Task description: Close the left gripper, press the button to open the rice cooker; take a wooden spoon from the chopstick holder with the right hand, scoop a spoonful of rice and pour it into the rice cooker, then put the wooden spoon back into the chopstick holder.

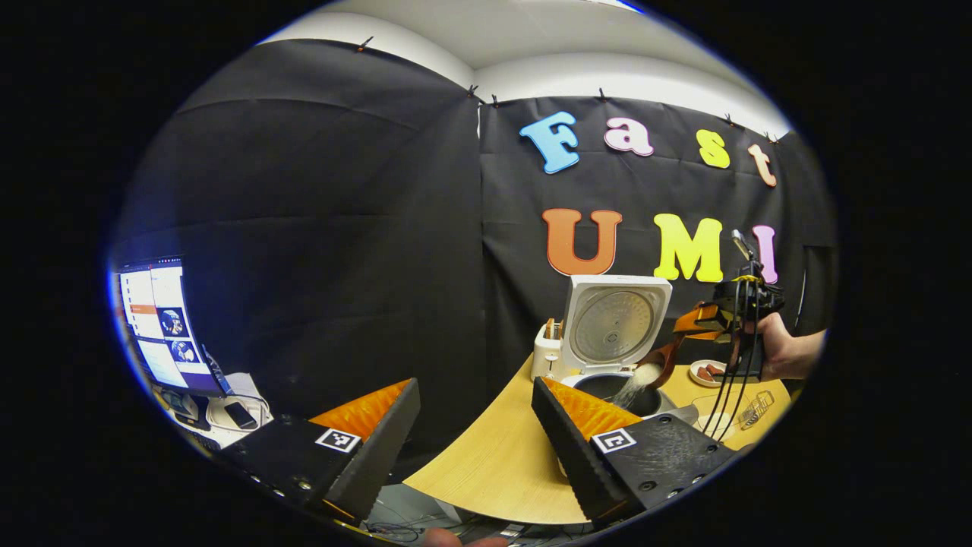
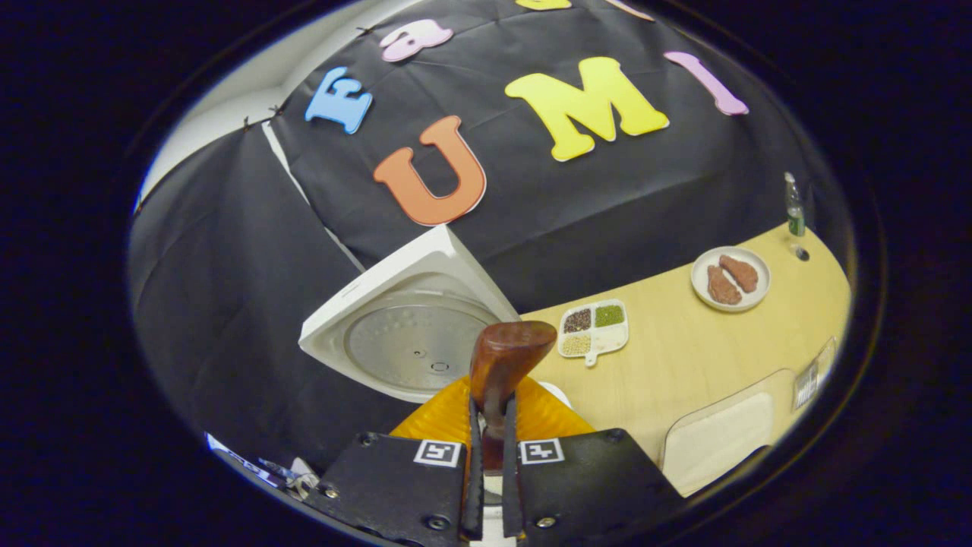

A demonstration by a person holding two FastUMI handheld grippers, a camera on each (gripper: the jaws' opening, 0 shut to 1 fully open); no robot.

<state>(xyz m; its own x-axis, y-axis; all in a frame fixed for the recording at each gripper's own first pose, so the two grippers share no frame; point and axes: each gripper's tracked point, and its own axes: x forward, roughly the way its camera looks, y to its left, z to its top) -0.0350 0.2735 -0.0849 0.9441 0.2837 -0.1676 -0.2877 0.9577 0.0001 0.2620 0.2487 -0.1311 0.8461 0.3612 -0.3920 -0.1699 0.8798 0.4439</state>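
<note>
The white rice cooker [image 1: 566, 365] stands open on the wooden table, its lid [image 1: 616, 325] upright; the lid [image 2: 410, 346] also appears close up in the right gripper view. A hand holds my right gripper [image 1: 706, 320] over the pot [image 1: 607, 386]. It is shut on the wooden spoon [image 1: 662, 361], which is tipped down, and white rice [image 1: 636, 386] streams from it into the pot. In the right gripper view my right gripper [image 2: 492, 416] clamps the spoon [image 2: 505, 355] by its handle. My left gripper [image 1: 475, 385] hovers near the table's front edge, open and holding nothing. The chopstick holder [image 1: 548, 351] stands left of the cooker.
A plate of brown meat pieces [image 2: 730, 278], a divided dish of beans [image 2: 594, 328], a small bottle [image 2: 794, 209] and a clear rice container [image 2: 717, 437] sit on the table [image 2: 683, 357] right of the cooker. A monitor [image 1: 159, 327] stands off to the far left.
</note>
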